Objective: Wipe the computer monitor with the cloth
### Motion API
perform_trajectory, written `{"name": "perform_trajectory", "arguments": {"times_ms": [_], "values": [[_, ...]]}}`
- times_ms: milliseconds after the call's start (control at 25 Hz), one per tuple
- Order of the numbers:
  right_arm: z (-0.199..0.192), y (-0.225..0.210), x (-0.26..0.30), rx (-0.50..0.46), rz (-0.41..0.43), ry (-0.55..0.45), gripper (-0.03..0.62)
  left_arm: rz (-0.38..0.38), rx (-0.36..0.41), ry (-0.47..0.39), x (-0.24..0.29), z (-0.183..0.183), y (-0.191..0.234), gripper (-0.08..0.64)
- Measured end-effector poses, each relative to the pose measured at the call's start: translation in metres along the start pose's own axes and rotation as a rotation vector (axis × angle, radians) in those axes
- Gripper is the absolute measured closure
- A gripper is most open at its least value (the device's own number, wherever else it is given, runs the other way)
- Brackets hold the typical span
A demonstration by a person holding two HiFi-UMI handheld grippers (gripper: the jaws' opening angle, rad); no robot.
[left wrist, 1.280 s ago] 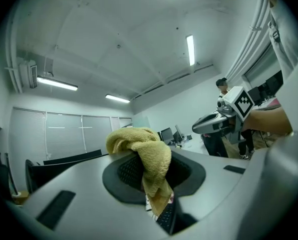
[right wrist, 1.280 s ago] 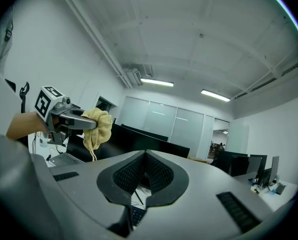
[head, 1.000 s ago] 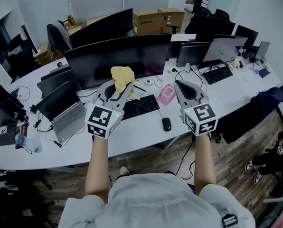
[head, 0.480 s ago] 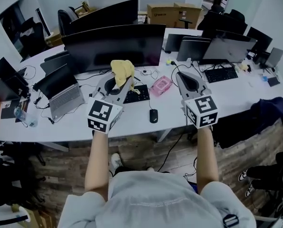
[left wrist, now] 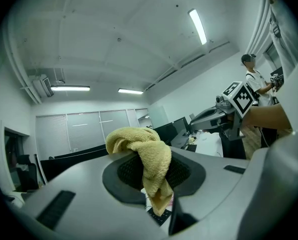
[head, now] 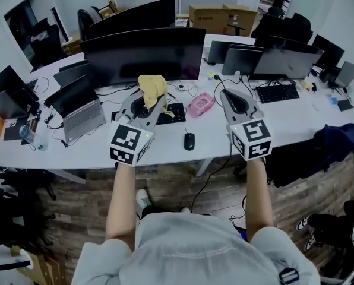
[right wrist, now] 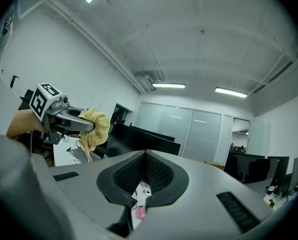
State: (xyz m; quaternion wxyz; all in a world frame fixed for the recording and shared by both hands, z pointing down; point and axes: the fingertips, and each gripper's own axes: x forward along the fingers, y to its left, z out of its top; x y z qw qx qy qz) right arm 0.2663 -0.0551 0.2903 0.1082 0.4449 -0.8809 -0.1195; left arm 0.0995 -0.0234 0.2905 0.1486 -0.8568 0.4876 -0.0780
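Across the top of the head view, two cardboard boxes (head: 215, 18) carry print too small to read; the only clear markings are the black-and-white square patterns on each gripper's cube. A long white desk (head: 165, 154) curves through an office with a wood-plank floor (head: 76, 218) and strip lights on a white ceiling. At upper centre of the frame a wide dark computer monitor (head: 144, 52) stands on the desk, with an open laptop (head: 82, 116) to its left and a black keyboard (head: 174, 113), a mouse (head: 189, 140) and a small pink object (head: 199, 104) below it. The left gripper (head: 147, 104) has its jaws clamped on the yellow cloth (head: 153, 88), which bunches above the tips and hangs down between them (left wrist: 149, 159), held in front of the monitor without touching it. The right gripper (head: 226, 95) is at centre right, jaws pressed together (right wrist: 146, 156) with nothing between them.
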Motion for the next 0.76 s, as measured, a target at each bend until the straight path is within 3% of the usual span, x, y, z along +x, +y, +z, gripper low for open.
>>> {"name": "perform_trajectory", "arguments": {"times_ms": [760], "values": [[-0.0064,-0.0075,0.0034,0.003,0.008,0.003,0.566,0.009,-0.017,0.01,0.0083,-0.001,-0.0069,0.466]]}}
